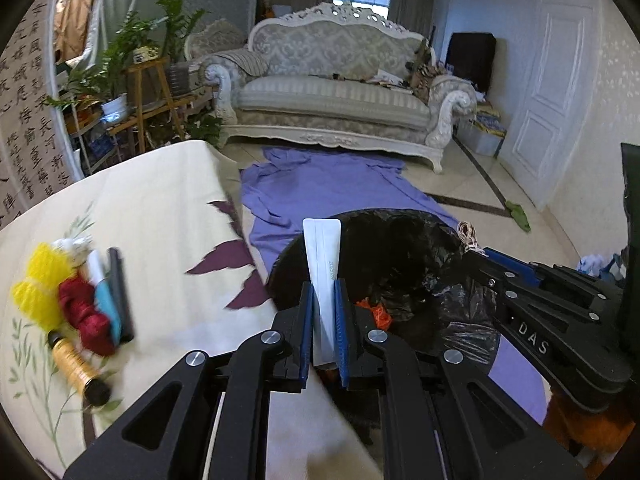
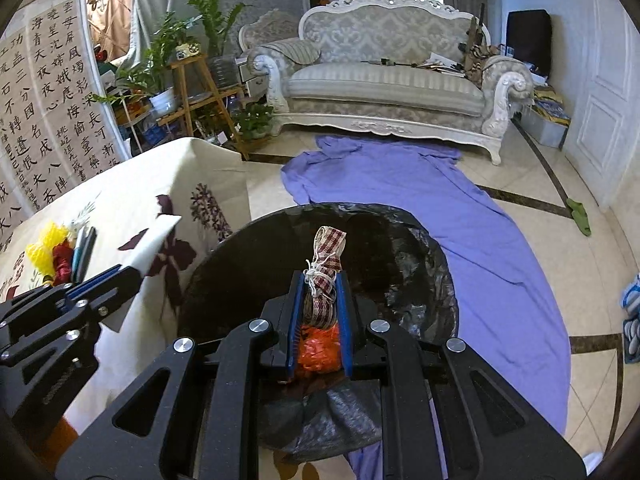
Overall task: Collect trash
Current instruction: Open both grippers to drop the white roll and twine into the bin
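Two gripped scraps above the bin (image 2: 400, 240).

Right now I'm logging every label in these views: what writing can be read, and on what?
"DAS": on the right gripper body, seen from the left wrist view.
Small grey print on the white folded paper in the left gripper: too small to read.
Calligraphy scrolls on the wall: large Chinese characters in columns, not transcribed here.
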Tool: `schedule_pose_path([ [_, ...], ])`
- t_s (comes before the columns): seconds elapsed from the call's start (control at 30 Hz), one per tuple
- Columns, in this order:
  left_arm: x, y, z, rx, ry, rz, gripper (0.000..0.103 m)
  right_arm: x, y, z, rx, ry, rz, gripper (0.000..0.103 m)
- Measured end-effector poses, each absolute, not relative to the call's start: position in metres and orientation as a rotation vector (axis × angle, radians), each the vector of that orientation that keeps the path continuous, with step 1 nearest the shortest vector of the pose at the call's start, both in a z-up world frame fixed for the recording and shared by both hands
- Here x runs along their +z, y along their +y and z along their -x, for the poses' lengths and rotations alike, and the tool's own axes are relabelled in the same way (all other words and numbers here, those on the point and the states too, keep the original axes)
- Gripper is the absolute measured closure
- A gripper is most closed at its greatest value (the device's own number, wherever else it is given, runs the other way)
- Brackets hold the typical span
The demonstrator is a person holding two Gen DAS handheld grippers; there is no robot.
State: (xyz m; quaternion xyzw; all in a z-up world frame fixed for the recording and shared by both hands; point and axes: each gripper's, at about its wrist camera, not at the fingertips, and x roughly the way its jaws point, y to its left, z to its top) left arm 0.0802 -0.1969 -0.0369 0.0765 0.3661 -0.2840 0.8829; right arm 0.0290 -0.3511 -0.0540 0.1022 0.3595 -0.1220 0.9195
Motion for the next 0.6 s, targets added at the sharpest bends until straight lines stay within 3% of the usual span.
schedule_pose_path([
  [0.03, -0.039, -0.201, -0.082, -0.589, 0.768, -0.174, 0.088, -0.055, -0.352, -0.030, -0.252, 0.741, -0.212, 0.087],
  [0.1, -0.043, -0.204, -0.087, -0.576, 0.783, -0.188, 0.069, -0.058, -0.357, -0.033, -0.255, 0.742, -0.222, 0.086],
  [0.17, -0.046, -0.204, -0.090, -0.563, 0.805, -0.165, 0.060, -0.061, -0.362, -0.034, -0.263, 0.743, -0.232, 0.084],
  [0.23, -0.047, -0.200, -0.090, -0.558, 0.811, -0.145, 0.058, -0.062, -0.365, -0.034, -0.270, 0.742, -0.244, 0.074],
  [0.6, -0.039, -0.184, -0.079, -0.530, 0.782, -0.137, 0.044, -0.055, -0.359, -0.025, -0.262, 0.726, -0.257, 0.071],
])
